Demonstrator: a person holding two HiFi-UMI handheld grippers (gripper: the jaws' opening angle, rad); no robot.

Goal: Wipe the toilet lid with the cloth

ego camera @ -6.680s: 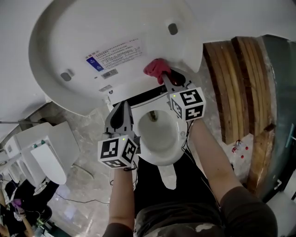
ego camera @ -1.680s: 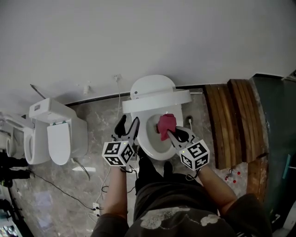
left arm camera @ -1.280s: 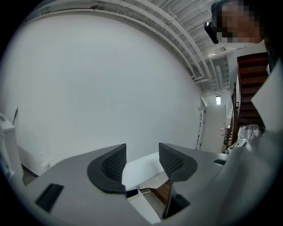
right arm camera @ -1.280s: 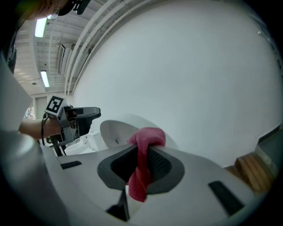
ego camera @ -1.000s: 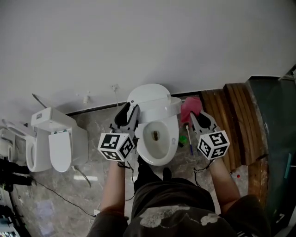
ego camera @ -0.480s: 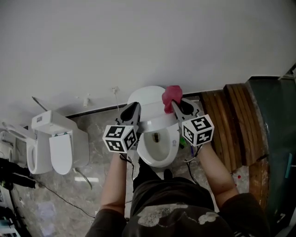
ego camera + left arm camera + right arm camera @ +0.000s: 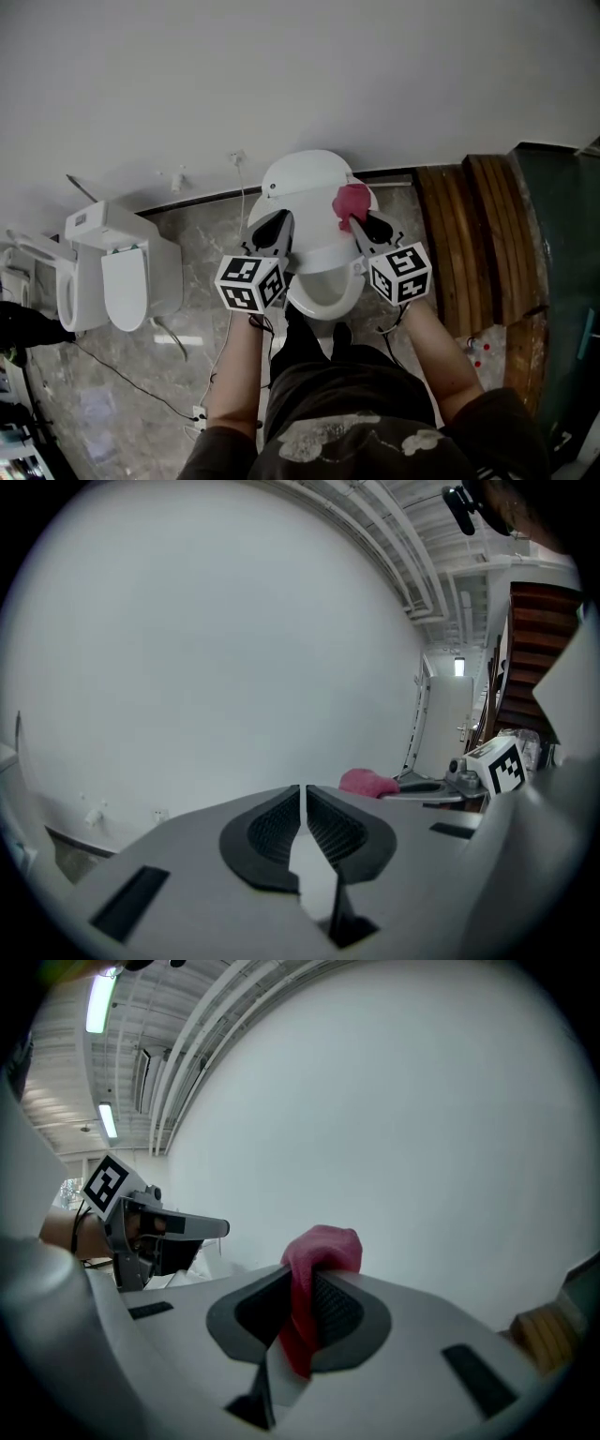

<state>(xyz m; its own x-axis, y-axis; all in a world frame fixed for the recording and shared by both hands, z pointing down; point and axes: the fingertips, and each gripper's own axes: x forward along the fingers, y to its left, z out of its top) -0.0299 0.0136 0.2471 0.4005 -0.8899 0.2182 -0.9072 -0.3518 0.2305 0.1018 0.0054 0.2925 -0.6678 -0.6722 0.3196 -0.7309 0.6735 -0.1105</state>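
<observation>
The white toilet stands against the wall, and its lid lies lowered over most of the bowl, with only the front rim showing. My right gripper is shut on a pink cloth and holds it over the lid's right side. A fold of the cloth bulges between that gripper's pads. My left gripper is at the lid's left edge. Its jaws have just been closing, and in the left gripper view the left gripper has nothing between its pads.
A second white toilet stands to the left on the marble floor, where a cable also runs. Wooden planks lie to the right, beside a dark panel. A plain white wall rises behind the toilet.
The lid has come down over the open bowl. My right gripper swung the cloth from beside the toilet to over the lid. Both grippers have sunk a little, and the left jaws have closed.
</observation>
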